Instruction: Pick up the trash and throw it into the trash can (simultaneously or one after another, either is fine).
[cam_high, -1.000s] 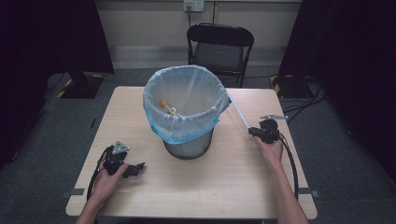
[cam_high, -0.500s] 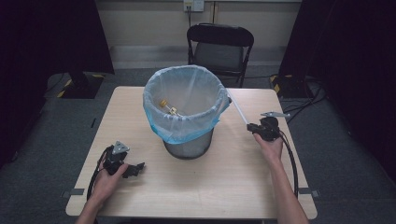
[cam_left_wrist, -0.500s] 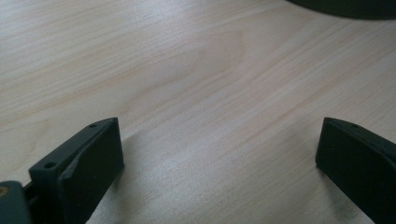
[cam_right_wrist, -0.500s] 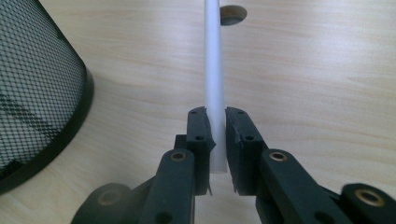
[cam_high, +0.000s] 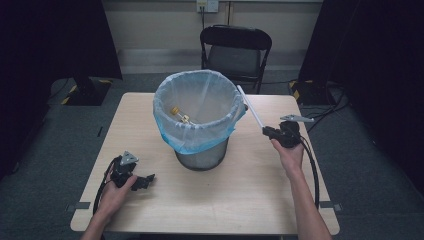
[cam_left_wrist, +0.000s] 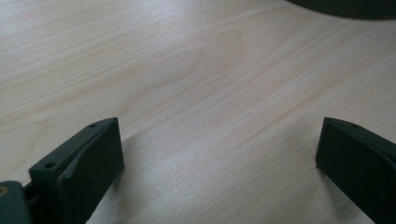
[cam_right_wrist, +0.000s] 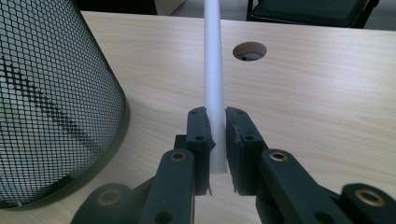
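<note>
Right gripper (cam_right_wrist: 215, 135): clamping both black jaws on the near end of a long thin white plastic tube (cam_right_wrist: 214, 70); hovering above the right half of the table, in the person's right hand (cam_high: 289, 152), just right of the bin.
White tube: pointing up and away from the gripper toward the far left in the high view (cam_high: 250, 111), its far tip standing close by the right rim of the bin; touching or apart, impossible to tell.
Left gripper (cam_high: 134, 176): resting low at the near left of the table in the person's left hand (cam_high: 114, 192); jaws standing wide apart, holding nothing, bare wood lying between them in the left gripper view (cam_left_wrist: 219, 154).
Bin: round black wire-mesh waste bin (cam_high: 201, 156) standing upright at the middle of the table; mesh wall filling the left side of the right gripper view (cam_right_wrist: 51, 102).
Liner: pale blue translucent plastic bag (cam_high: 200, 135) lining the bin and folding down over its rim.
Bin contents: small yellowish object (cam_high: 179, 114) lying inside toward the far left wall; kind too small to tell.
Table: light wooden rectangular table (cam_high: 240, 200); round cable hole (cam_right_wrist: 250, 50) showing in the top beyond the tube.
Surroundings: black folding chair (cam_high: 236, 50) standing beyond the far edge of the table.
</note>
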